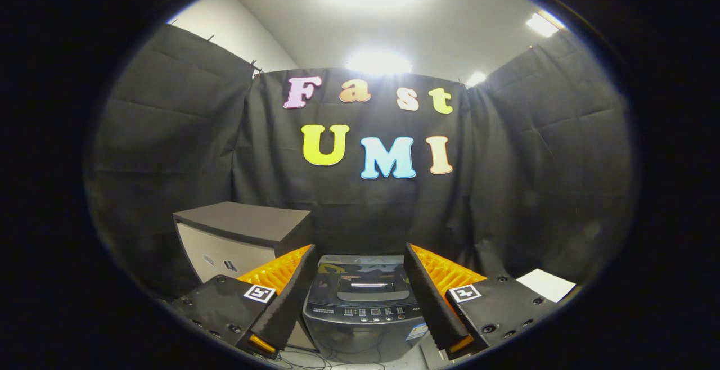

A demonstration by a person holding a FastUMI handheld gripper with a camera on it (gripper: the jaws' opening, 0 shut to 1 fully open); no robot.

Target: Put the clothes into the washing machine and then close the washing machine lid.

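Note:
A dark grey top-loading washing machine [363, 308] stands on the floor ahead of me and below the fingers' level, seen between them. Its glass lid [360, 274] lies flat and shut, with the control panel [371, 312] along the front edge. My gripper [359, 257] is held well above and in front of the machine, its two fingers [289, 291] with orange backs and black foam pads spread wide apart. Nothing is between the pads. I see no clothes here.
A low cabinet [242, 235] with a dark top and pale front stands to the left of the machine, close against it. A white flat sheet or board [544, 284] lies to the right, beyond the right finger. Cables trail on the floor in front of the machine.

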